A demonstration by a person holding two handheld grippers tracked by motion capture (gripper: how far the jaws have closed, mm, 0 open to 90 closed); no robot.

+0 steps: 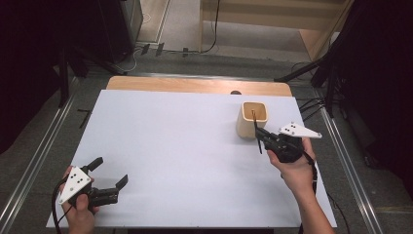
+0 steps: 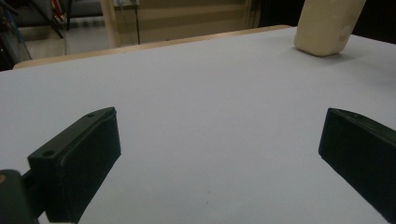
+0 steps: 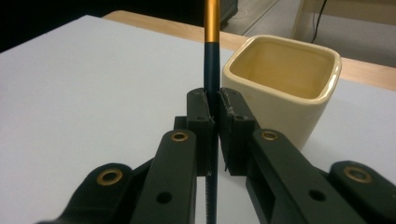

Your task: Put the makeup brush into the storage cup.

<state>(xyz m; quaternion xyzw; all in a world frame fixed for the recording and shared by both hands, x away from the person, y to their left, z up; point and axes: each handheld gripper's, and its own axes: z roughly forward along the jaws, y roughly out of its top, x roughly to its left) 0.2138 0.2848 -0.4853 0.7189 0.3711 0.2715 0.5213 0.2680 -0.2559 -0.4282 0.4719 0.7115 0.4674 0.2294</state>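
Right gripper (image 3: 215, 109) clamps dark pen (image 3: 211, 70) upright beside cream cup (image 3: 285, 88) on tabletop (image 1: 185, 146); left gripper (image 1: 111, 171) wide, idle. Risk: thin pen pivots in pads, catches rim, tips cup.

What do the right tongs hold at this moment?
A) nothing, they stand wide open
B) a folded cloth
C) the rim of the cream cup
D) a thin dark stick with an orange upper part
D: the right tongs are clamped on the thin dark stick, beside the cream cup.
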